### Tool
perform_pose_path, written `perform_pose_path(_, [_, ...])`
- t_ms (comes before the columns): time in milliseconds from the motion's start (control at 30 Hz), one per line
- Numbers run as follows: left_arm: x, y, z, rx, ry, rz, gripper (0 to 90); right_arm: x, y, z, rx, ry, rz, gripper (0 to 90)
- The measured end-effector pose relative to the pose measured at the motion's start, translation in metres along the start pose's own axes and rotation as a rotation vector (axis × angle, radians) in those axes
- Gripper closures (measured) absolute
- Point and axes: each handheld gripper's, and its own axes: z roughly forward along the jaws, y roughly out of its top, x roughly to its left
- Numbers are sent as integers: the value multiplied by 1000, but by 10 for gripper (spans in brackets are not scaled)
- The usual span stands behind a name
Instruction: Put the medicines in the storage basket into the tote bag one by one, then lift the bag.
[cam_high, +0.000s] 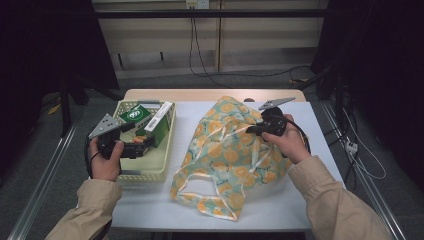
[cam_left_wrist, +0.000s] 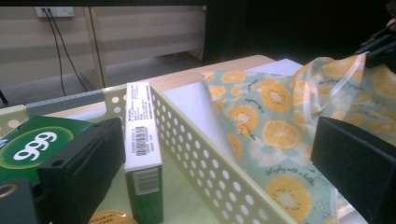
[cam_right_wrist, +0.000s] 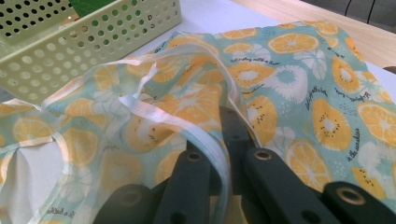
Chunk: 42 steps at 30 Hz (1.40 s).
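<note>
Looking down from the high view, a white-topped table (cam_high: 280, 205) fills the middle of the frame, with a person's two beige sleeves entering from the bottom edge.

At centre left sits a pale green perforated basket (cam_high: 127, 172). Inside it stand a dark green box marked 999 (cam_high: 134, 114) and, just beside it, a tall green-and-white carton (cam_high: 160, 123). The left hand (cam_high: 104, 161) hovers at the basket's near left corner, holding the left gripper (cam_high: 146, 141), which points right over the basket's inside. In the left gripper view its two black jaws stand wide apart, released, with nothing pressed between them: one rises at lower left in front of the 999 box (cam_left_wrist: 32, 144), the other at lower right in front of the bag. Between them run the tall carton (cam_left_wrist: 142, 144) and the basket's holed wall (cam_left_wrist: 210, 172).

Right of the basket, in the centre of the high view, lies a translucent plastic bag printed with orange slices (cam_high: 225, 155). Its looped handles trail toward the bottom of the frame, and its top is lifted at upper right.

There the right hand (cam_high: 290, 142) holds the right gripper (cam_high: 254, 130), pointing left into the bag's raised edge. In the right gripper view the jaws are clenched together at bottom centre, grasping the bag's pale rim (cam_right_wrist: 212, 149), which runs between them. The printed plastic (cam_right_wrist: 303, 93) spreads beyond, with the basket (cam_right_wrist: 93, 51) at upper left.
</note>
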Motion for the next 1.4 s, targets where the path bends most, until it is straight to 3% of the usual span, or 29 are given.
perform_pose_path(600, [20,-3,13,39,2,24,29,0,0,3,10,7,0,900])
perform_pose_path(700, [22,-3,15,48,-6,9,30,0,0,2,8,5,0,900])
perform_pose_path(1033, [34,-9,18,66,26,0,30,2,1,1,8,1,-1,900])
perform_pose_path(1400, [53,-23,26,140,90,12,34,1,-1,2,9,8,1,900])
